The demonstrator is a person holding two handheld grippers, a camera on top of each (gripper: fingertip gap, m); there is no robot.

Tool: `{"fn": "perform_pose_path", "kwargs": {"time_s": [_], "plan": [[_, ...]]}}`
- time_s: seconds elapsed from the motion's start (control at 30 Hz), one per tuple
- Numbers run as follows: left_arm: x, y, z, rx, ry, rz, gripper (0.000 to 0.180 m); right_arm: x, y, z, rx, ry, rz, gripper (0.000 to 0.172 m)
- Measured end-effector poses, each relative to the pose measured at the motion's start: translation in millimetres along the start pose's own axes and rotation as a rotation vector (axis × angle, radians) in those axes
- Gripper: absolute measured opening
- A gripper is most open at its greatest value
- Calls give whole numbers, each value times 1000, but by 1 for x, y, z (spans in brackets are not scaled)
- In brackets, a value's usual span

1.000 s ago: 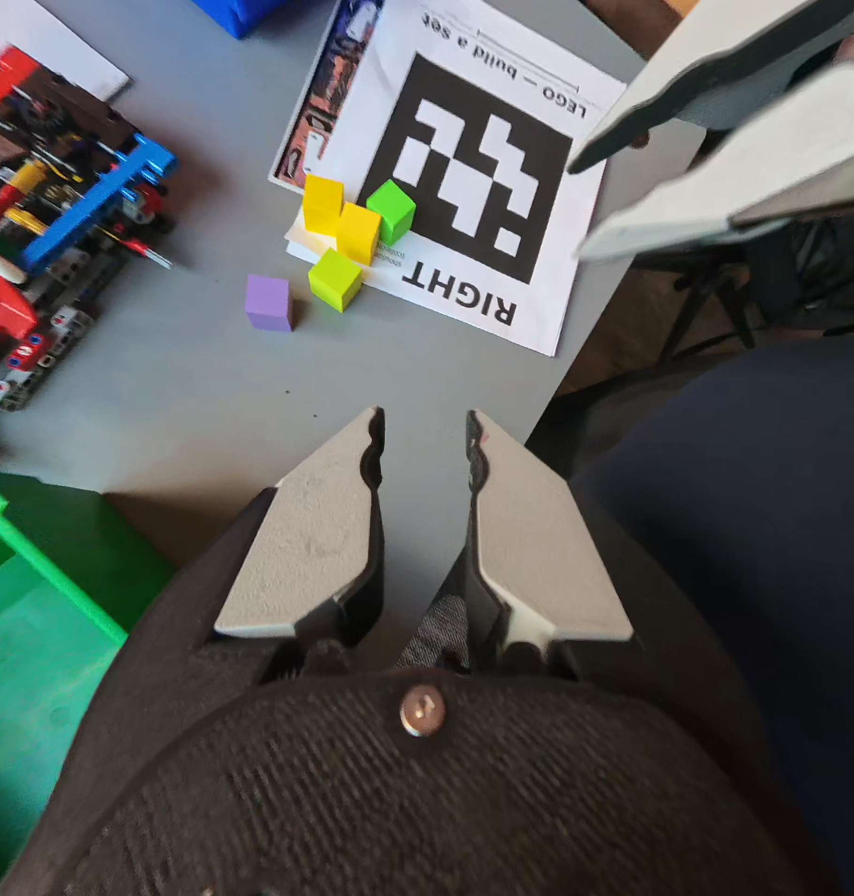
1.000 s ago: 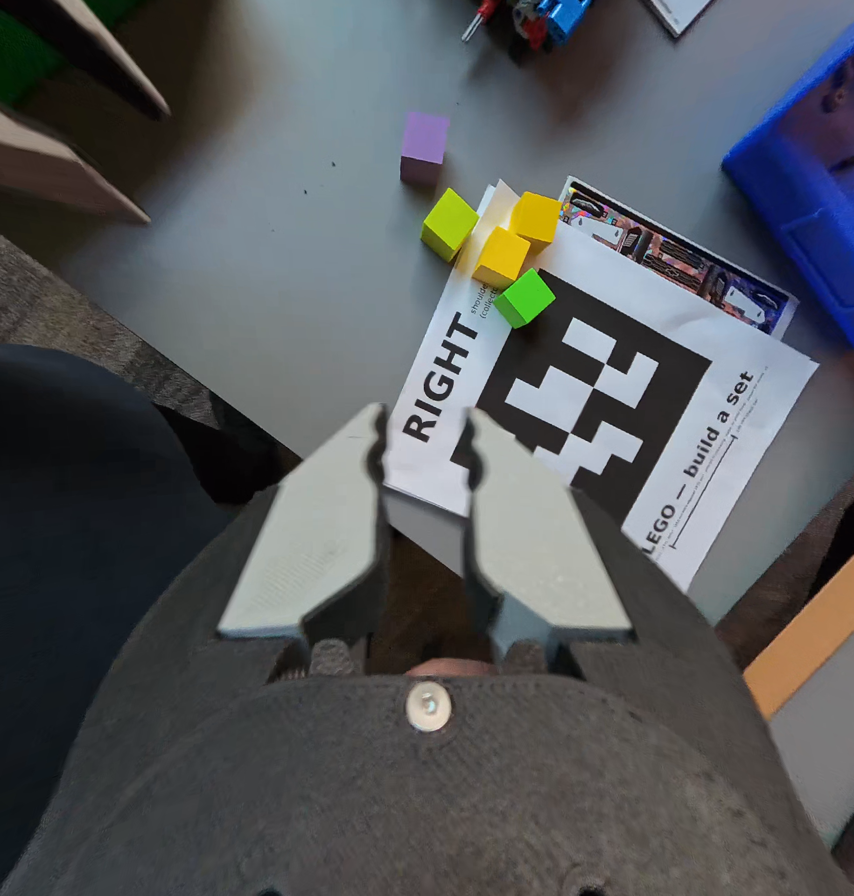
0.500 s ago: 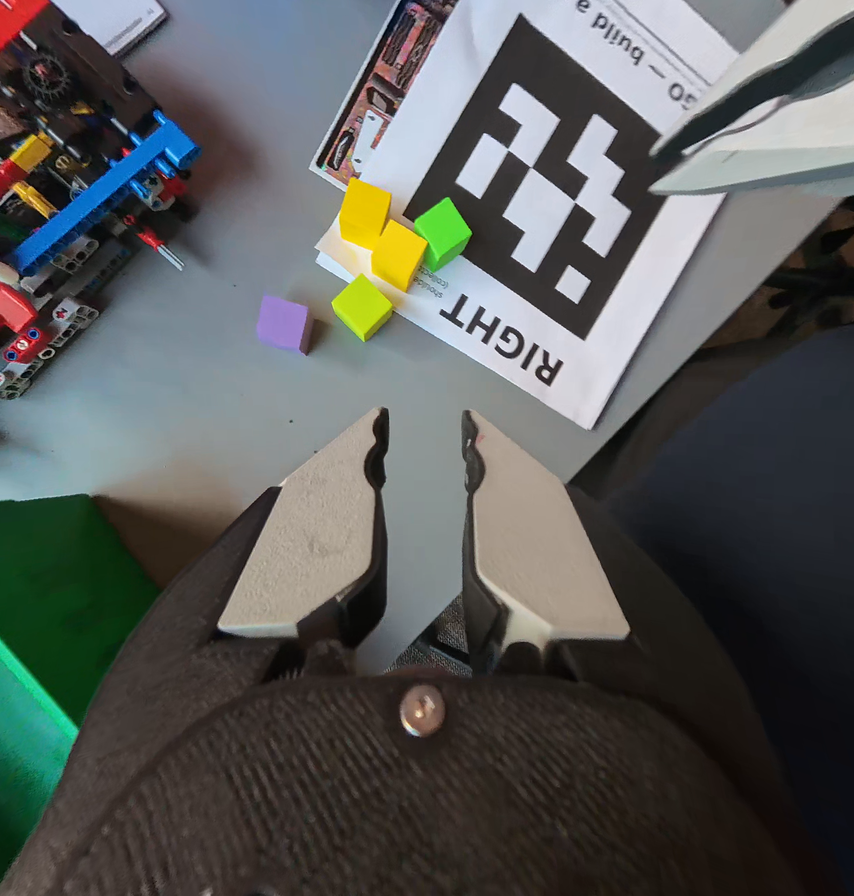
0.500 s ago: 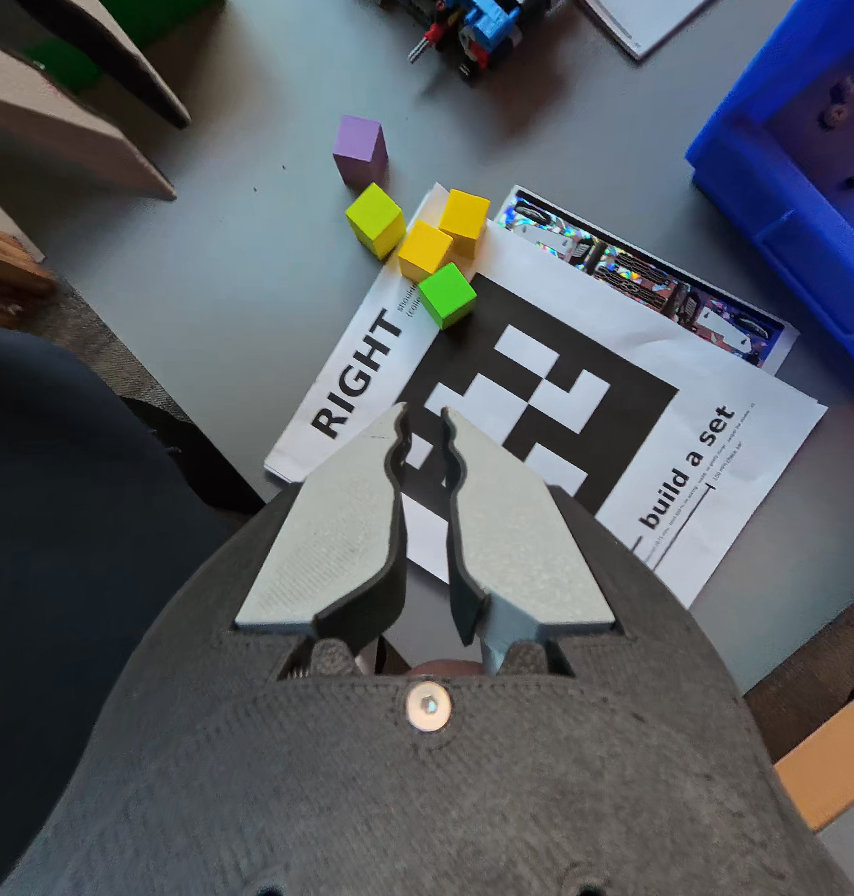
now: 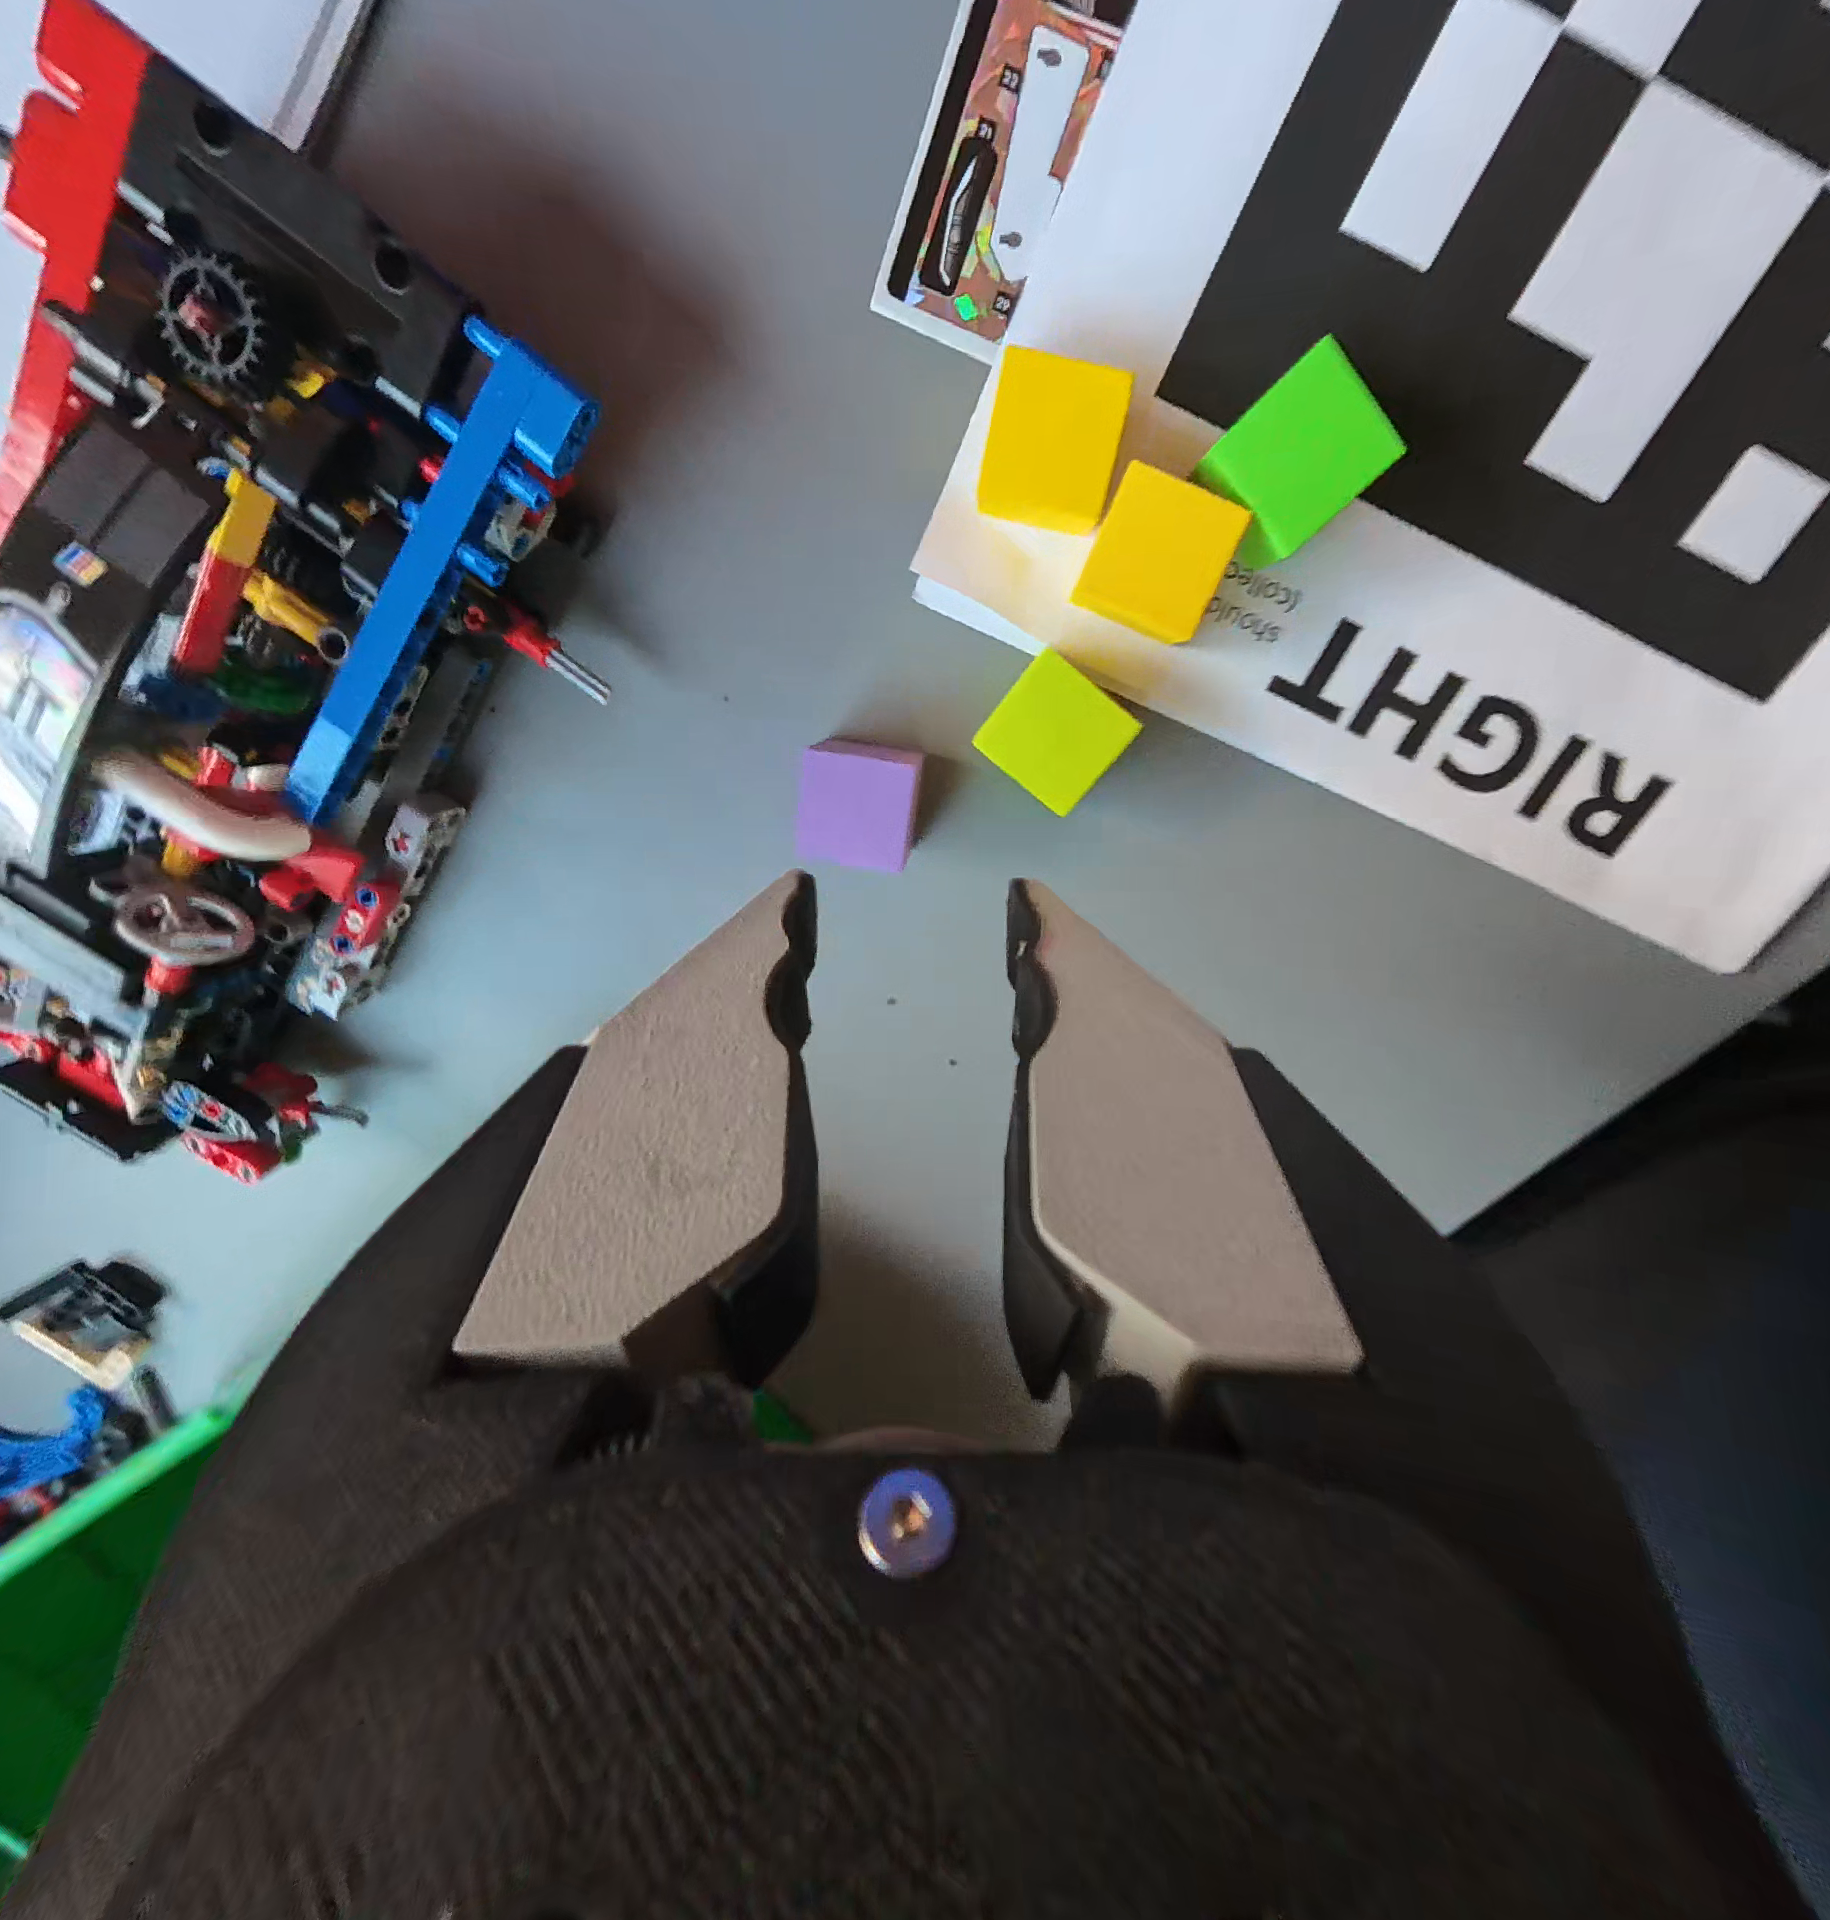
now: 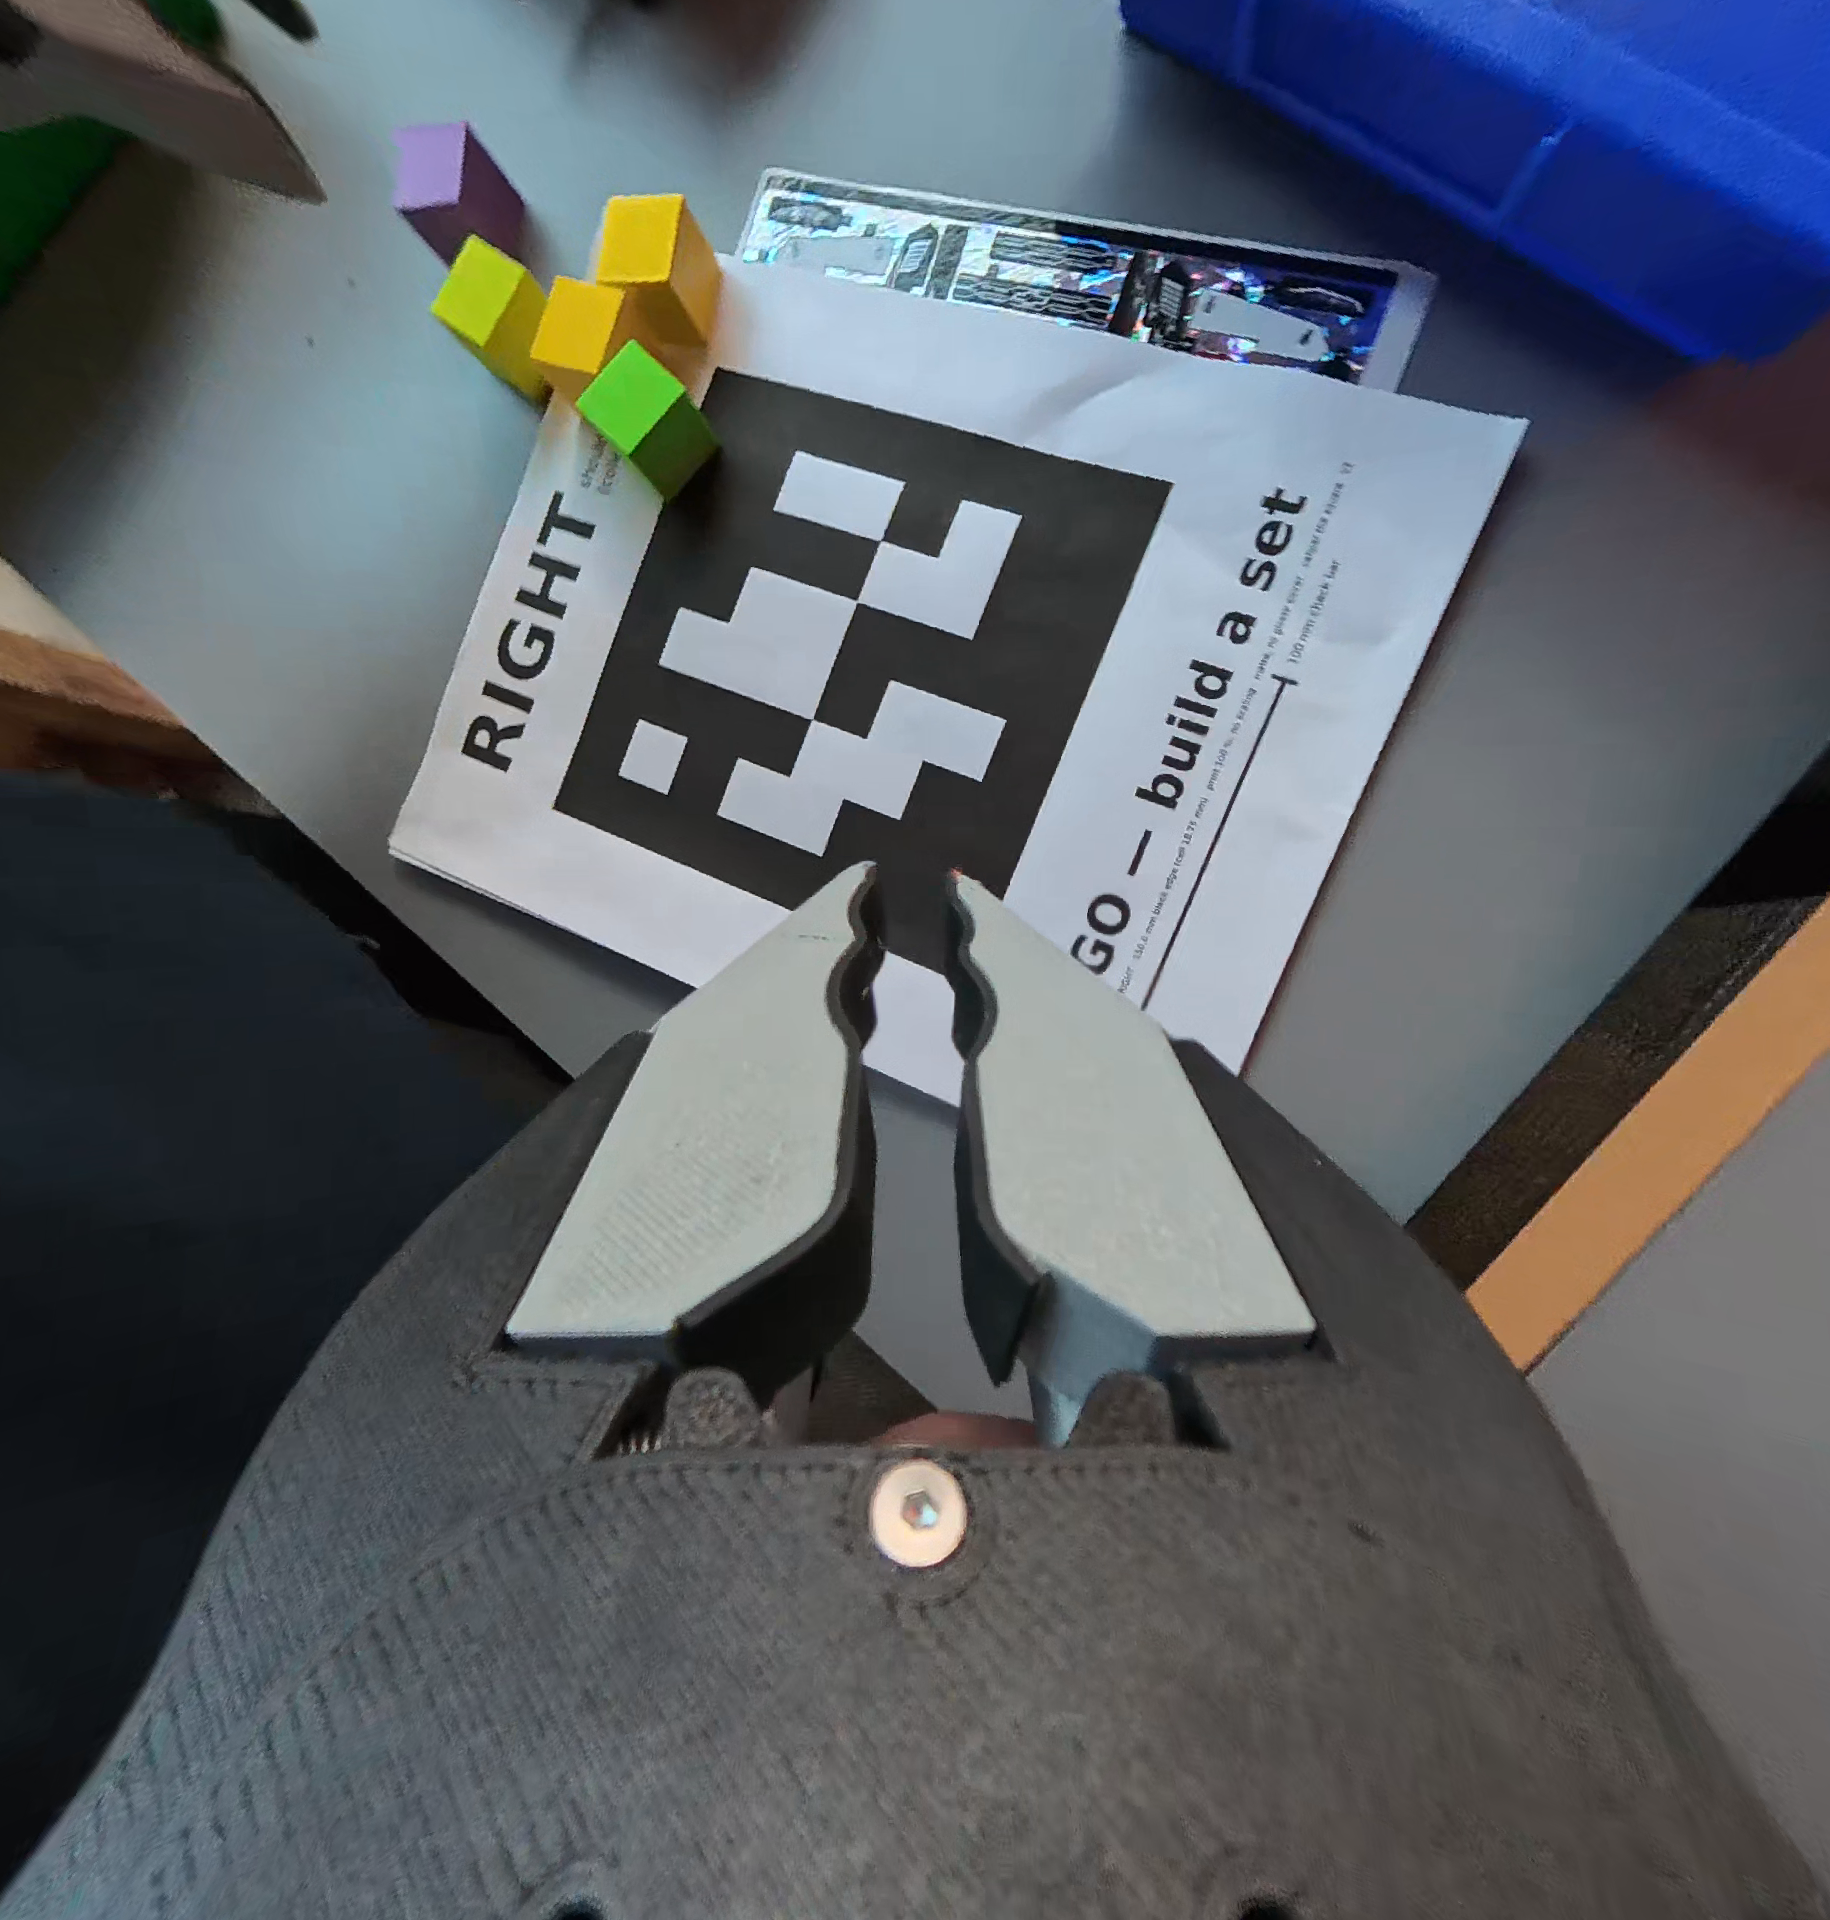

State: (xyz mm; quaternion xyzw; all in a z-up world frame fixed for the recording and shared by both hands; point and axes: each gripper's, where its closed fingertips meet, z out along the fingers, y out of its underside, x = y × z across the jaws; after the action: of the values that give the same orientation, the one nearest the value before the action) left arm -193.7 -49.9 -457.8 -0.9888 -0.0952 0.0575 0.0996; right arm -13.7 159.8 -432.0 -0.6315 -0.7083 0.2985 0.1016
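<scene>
My left gripper point(image 5: 911, 888) is open and empty above the grey table, its tips just short of a purple cube point(image 5: 857, 805). A lime cube point(image 5: 1056, 727) lies right of that cube. Two yellow cubes point(image 5: 1054, 431) point(image 5: 1160, 551) and a green cube point(image 5: 1300, 447) rest on the corner of a white sheet with a black-and-white marker point(image 5: 1513, 727). My right gripper point(image 6: 913, 878) hovers over the near part of that sheet point(image 6: 1306, 623). Its jaws stand a narrow gap apart with nothing between them. The right wrist view shows the cubes at the upper left: purple point(image 6: 443, 171), lime point(image 6: 485, 296), green point(image 6: 636, 400).
A brick-built model point(image 5: 215, 582) lies left of the cubes, a green bin point(image 5: 38, 1662) at the near left. A blue bin point(image 6: 1565, 135) stands beyond the sheet, and a printed booklet point(image 6: 1077, 270) lies under it. The table edge and a person's dark-clothed leg point(image 6: 163, 987) are close by. My left tips are roughly 4 cm from the lime cube point(image 5: 1056, 727). Look for it in the right wrist view point(image 6: 478, 287) too.
My left gripper moved forward up to the purple cube and opened a little wider. My right gripper narrowed its jaws on air and moved forward over the sheet.
</scene>
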Motion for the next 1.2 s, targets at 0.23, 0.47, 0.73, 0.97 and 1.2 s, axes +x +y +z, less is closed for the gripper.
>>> {"fn": "perform_pose_path", "kwargs": {"time_s": [0.23,0.47,0.73,0.97,1.2], "plan": [[-11,-4,39,-41,33,151,37,-26,0,-15,30,74,127,6],[-33,-10,16,50,124,235,23,-52,7,-18,19,148,238,5],[-129,-32,-46,235,11,339,23,-79,5,-12,17,190,262,4],[-162,-34,-21,159,-22,409,23,-90,5,-10,-7,207,241,3],[-160,-38,-12,131,6,553,23,-90,11,-19,-9,224,258,3]]}}
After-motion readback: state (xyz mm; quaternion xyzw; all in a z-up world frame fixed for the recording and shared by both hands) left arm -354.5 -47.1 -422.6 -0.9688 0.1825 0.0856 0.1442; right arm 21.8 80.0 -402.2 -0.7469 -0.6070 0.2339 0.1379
